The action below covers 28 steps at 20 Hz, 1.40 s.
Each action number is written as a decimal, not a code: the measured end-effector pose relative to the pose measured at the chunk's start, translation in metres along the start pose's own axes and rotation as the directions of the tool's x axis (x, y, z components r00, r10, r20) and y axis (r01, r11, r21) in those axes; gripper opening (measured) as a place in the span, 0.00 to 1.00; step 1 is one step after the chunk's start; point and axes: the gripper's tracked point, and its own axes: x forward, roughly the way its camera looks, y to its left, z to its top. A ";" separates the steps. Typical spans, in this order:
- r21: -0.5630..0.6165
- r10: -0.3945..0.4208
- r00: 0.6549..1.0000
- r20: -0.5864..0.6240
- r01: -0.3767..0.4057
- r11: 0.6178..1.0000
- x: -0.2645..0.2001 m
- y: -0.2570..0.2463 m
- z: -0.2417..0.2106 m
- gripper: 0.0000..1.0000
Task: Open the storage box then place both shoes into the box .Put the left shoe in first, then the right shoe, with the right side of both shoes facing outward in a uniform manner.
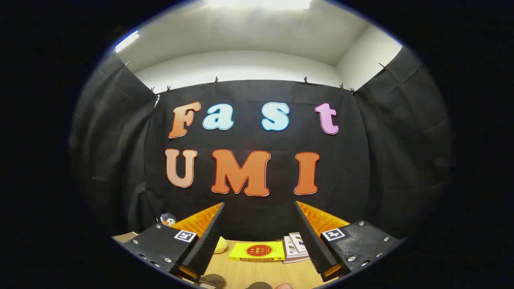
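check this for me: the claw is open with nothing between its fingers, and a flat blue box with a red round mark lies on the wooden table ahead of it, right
Not quite. In the gripper view the flat box with the red round mark is yellow, not blue. The rest holds: the claw is open with nothing between its fingers, and the box lies on the wooden table ahead of it.

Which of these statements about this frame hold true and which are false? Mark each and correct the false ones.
1. The hand-held gripper has its fingers spread apart with nothing between them. True.
2. A yellow box lies flat on the wooden table ahead of the fingers. True.
3. The gripper is shut on a shoe. False: it is open and pinches nothing.
4. A small penguin toy sits at the far left of the table, against the black cloth wall. True.
5. The booklets lie left of the yellow box. False: they lie just right of it.
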 end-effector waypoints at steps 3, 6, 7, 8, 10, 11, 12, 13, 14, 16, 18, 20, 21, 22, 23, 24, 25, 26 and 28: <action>-0.001 0.015 1.000 -0.001 -0.015 1.000 0.000 0.006 0.000 0.98; 0.011 0.036 0.999 0.006 -0.036 0.999 0.000 0.011 0.002 0.98; 0.007 0.037 0.999 0.010 -0.037 0.999 0.000 0.012 0.004 0.98; 0.001 0.040 0.999 0.013 -0.040 0.999 0.000 0.013 0.005 0.98; 0.002 0.044 0.999 0.014 -0.044 0.999 0.001 0.013 0.007 0.98; 0.007 0.048 0.999 0.012 -0.048 0.999 0.000 0.016 0.007 0.98; 0.006 0.050 0.999 0.012 -0.050 0.999 0.003 0.018 0.008 0.98; 0.003 0.051 0.999 0.012 -0.051 0.999 0.002 0.018 0.008 0.98; 0.005 0.054 0.998 0.017 -0.054 0.999 0.004 0.019 0.009 0.98; 0.014 0.062 0.998 0.019 -0.062 0.998 0.004 0.021 0.009 0.98; 0.050 0.086 0.996 0.007 -0.087 0.995 0.005 0.029 0.005 0.98; 0.106 0.118 0.993 -0.029 -0.114 0.988 0.005 0.037 -0.007 0.98; 0.133 0.132 0.990 -0.051 -0.124 0.983 0.006 0.041 -0.013 0.98; 0.157 0.146 0.987 -0.072 -0.134 0.978 0.006 0.044 -0.019 0.98; 0.175 0.159 0.983 -0.088 -0.141 0.974 0.008 0.048 -0.023 0.98; 0.191 0.173 0.980 -0.102 -0.151 0.970 0.009 0.053 -0.029 0.98; 0.208 0.192 0.974 -0.118 -0.165 0.964 0.010 0.060 -0.035 0.98; 0.228 0.214 0.967 -0.139 -0.180 0.957 0.010 0.068 -0.044 0.98; 0.278 0.275 0.941 -0.195 -0.216 0.936 0.009 0.089 -0.065 0.98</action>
